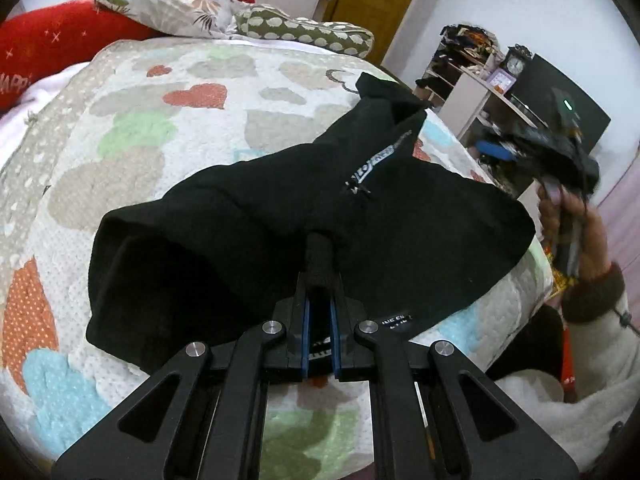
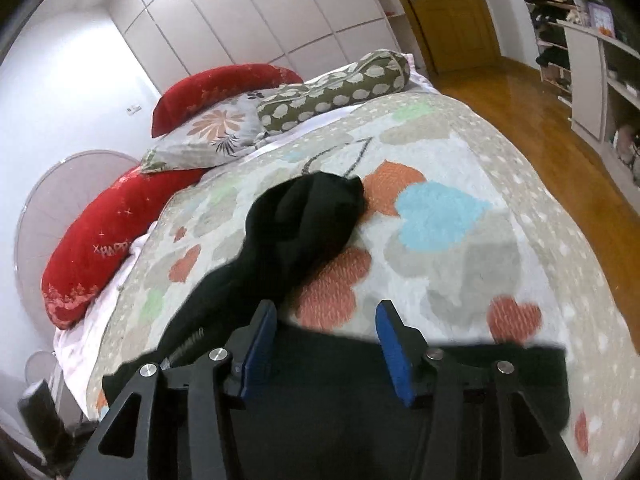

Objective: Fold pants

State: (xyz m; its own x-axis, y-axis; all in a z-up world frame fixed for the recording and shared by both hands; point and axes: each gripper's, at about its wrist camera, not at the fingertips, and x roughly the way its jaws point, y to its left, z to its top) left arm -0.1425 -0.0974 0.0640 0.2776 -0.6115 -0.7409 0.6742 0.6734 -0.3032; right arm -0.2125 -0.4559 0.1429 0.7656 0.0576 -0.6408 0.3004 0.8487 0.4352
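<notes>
Black pants (image 1: pixel 240 232) lie crumpled on a heart-patterned bedspread (image 1: pixel 140 128). My left gripper (image 1: pixel 320 280) is shut on a pinched fold of the pants, and the fabric sticks up between its blue pads. In the left wrist view the right gripper (image 1: pixel 560 148) is a blur off the bed's right edge, held in a person's hand (image 1: pixel 576 220). In the right wrist view my right gripper (image 2: pixel 327 312) stands open, its blue pads (image 2: pixel 396 356) apart with nothing pressed between them. One stretch of the pants (image 2: pixel 296 224) runs away from it over the bedspread (image 2: pixel 460 240), and more black cloth lies under its body.
Red pillows (image 1: pixel 52 40), a floral pillow (image 2: pixel 216 128) and a spotted bolster (image 2: pixel 336 92) lie at the head of the bed. A wooden floor (image 2: pixel 520 112) and open shelves (image 2: pixel 588 80) are to the bed's right. White wardrobe doors (image 2: pixel 248 20) stand behind the pillows.
</notes>
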